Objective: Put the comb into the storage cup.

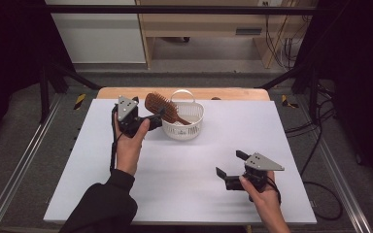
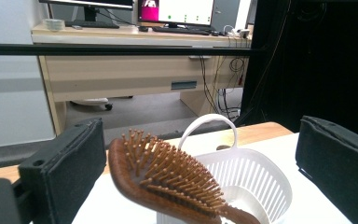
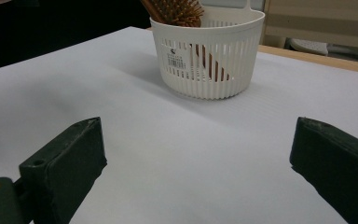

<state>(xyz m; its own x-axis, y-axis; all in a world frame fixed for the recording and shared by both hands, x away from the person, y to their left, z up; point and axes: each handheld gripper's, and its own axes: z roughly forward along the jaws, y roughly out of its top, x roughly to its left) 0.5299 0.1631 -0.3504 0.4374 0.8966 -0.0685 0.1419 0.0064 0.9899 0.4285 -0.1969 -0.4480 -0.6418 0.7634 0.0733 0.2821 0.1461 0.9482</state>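
A white slatted basket [image 1: 184, 124] with a loop handle stands at the back middle of the white table. A brown wooden hairbrush [image 1: 160, 106] leans in it, handle down inside and bristled head sticking out over the left rim. My left gripper [image 1: 156, 118] is just left of the basket, open. In the left gripper view the hairbrush [image 2: 168, 182] head lies between the wide jaws of the left gripper [image 2: 198, 177] without touching either, the basket [image 2: 261, 182] behind it. My right gripper [image 1: 229, 163] hovers open at the front right. From the right gripper [image 3: 196, 172], basket [image 3: 209, 56] and hairbrush [image 3: 177, 10] are farther off.
A white sheet [image 1: 175, 179] covers the table, with a wooden table edge [image 1: 233, 93] at the back. Metal frame rails [image 1: 9, 184] run along both sides, cables [image 1: 320, 145] lie on the floor at right, and a desk [image 2: 121, 74] stands beyond the table.
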